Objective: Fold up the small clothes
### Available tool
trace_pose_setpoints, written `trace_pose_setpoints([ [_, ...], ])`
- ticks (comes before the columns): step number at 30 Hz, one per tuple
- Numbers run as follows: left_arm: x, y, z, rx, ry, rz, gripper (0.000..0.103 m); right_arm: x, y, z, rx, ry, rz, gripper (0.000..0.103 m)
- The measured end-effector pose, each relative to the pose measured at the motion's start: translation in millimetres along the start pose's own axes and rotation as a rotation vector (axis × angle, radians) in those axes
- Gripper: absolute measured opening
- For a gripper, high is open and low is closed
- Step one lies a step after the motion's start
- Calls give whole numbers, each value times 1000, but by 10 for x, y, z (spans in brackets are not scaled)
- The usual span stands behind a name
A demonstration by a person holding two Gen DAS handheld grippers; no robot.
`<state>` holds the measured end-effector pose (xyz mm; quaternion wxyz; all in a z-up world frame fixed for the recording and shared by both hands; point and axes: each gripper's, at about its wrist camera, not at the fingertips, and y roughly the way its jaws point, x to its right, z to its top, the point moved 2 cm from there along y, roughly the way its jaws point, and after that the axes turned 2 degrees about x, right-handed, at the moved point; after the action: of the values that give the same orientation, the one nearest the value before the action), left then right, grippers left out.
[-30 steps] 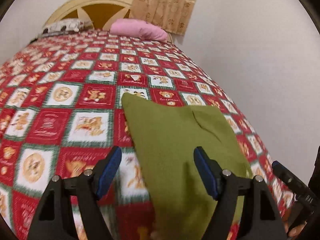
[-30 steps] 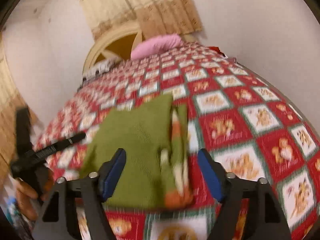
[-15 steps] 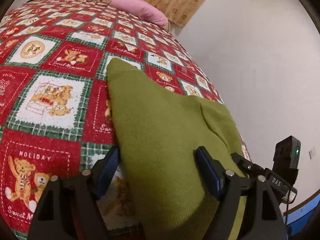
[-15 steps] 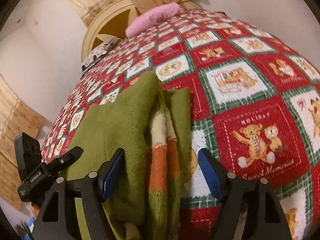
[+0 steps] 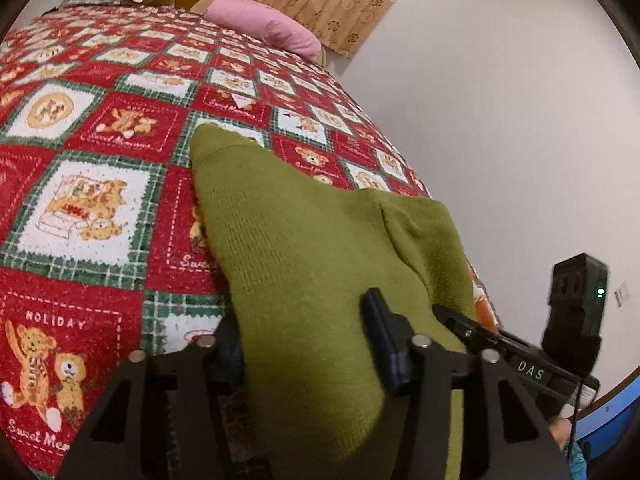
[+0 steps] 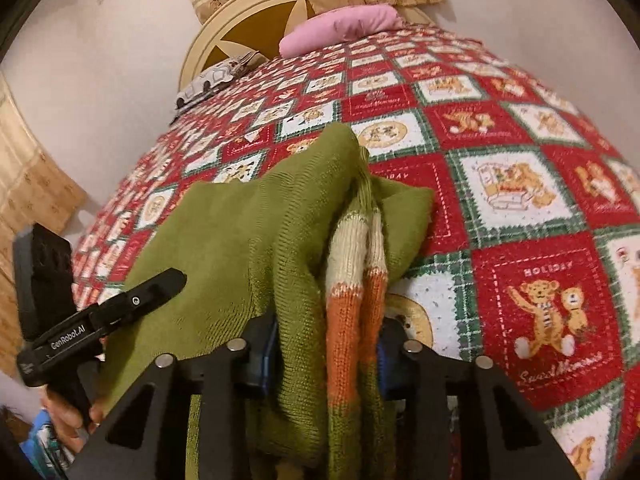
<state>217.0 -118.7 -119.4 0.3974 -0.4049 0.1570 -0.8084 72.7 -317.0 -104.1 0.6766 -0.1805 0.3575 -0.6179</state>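
A green knitted garment [image 5: 304, 248] is laid on the bed's red holiday-print blanket [image 5: 92, 200], near the edge closest to the cameras. The fingers of the left gripper [image 5: 308, 344] have just been closing and are clamped on its near plain green edge. The fingers of the right gripper [image 6: 324, 356] have likewise just been closing and are pressed on bunched green fabric with the cream-and-orange striped part [image 6: 352, 280]. A pink pillow [image 6: 340, 28] is seen at the headboard [image 6: 240, 28].
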Motion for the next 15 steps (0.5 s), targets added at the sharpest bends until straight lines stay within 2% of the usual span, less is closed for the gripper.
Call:
trace_pose_setpoints([
  [3, 114, -60, 29, 3, 56, 60, 38, -149, -116, -4, 29, -37, -71, 30],
  [5, 203, -142, 21, 17, 106, 86, 36, -235, -255, -9, 58, -48, -91, 29],
  [10, 414, -500, -22, 54, 164, 81, 35, -392, -789, -83, 137, -39, -116, 29],
  [15, 680, -931, -103, 98, 226, 73, 34, -642, -1420, -314, 207, -16, -148, 29],
])
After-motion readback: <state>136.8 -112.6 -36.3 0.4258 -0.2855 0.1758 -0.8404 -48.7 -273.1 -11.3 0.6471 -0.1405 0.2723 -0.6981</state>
